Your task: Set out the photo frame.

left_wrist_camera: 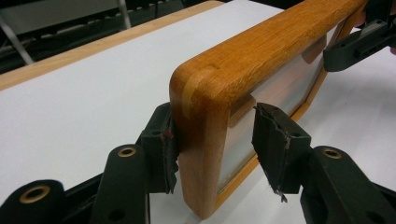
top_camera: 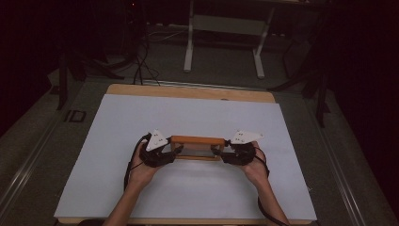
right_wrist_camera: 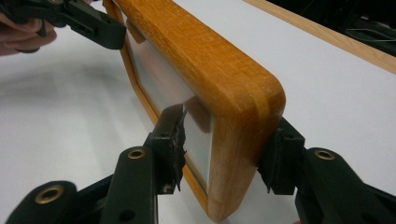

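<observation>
A wooden picture frame point(top_camera: 197, 140) with a glass pane stands upright on its long edge on the white sheet point(top_camera: 188, 113). My left gripper point(top_camera: 175, 151) clamps its left end. In the left gripper view, the left gripper point(left_wrist_camera: 217, 140) has one pad on the frame's point(left_wrist_camera: 243, 56) outer back and the other against the pane side. My right gripper point(top_camera: 217, 151) clamps the opposite end. In the right gripper view, the right gripper point(right_wrist_camera: 229, 149) has one pad on the glass and one behind the frame point(right_wrist_camera: 201, 51). Each camera also catches the other gripper: the right gripper point(left_wrist_camera: 355, 44), the left gripper point(right_wrist_camera: 88, 21).
The white sheet covers most of a wooden table whose edge point(top_camera: 188, 92) shows at the far side. Beyond it, on the dark floor, stand a white desk's legs point(top_camera: 189, 47) and some cables point(top_camera: 141, 66).
</observation>
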`<state>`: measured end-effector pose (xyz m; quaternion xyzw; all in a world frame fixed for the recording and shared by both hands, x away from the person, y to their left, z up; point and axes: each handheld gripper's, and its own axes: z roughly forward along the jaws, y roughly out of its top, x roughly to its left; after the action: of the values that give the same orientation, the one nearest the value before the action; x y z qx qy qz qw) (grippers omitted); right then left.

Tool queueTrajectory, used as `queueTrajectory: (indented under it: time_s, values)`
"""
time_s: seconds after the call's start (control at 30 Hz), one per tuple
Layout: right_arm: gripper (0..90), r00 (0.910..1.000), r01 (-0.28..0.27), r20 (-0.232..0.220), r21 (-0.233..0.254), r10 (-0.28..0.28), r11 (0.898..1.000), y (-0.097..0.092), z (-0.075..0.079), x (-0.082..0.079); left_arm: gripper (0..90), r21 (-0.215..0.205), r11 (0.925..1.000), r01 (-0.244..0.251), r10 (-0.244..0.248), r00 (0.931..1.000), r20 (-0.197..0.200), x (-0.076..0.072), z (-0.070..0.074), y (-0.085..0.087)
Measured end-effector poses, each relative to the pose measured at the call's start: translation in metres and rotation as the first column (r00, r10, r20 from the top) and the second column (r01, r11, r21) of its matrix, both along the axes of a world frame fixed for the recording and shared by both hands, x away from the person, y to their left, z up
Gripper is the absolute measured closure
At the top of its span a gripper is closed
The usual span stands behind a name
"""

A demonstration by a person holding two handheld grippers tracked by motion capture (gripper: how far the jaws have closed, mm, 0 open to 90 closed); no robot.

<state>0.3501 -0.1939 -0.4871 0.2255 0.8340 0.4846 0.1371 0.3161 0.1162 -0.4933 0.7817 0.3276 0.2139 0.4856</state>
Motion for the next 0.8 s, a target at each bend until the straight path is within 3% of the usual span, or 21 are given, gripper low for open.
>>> queueTrajectory:
  time_s: [0.37,0.8]
  values:
    - [55.1,0.998,-0.001,-0.063,0.032,0.003,0.999,0.002,-0.003,0.007,51.6,-0.045,0.9989,-0.013,0.01,0.9981,-0.062,0.006,-0.001,0.005]
    - [54.4,0.9934,0.015,-0.115,0.06,-0.008,0.998,0.002,-0.006,0.012,51.7,-0.07,0.9971,-0.03,0.021,0.9928,-0.118,0.009,-0.004,0.006]
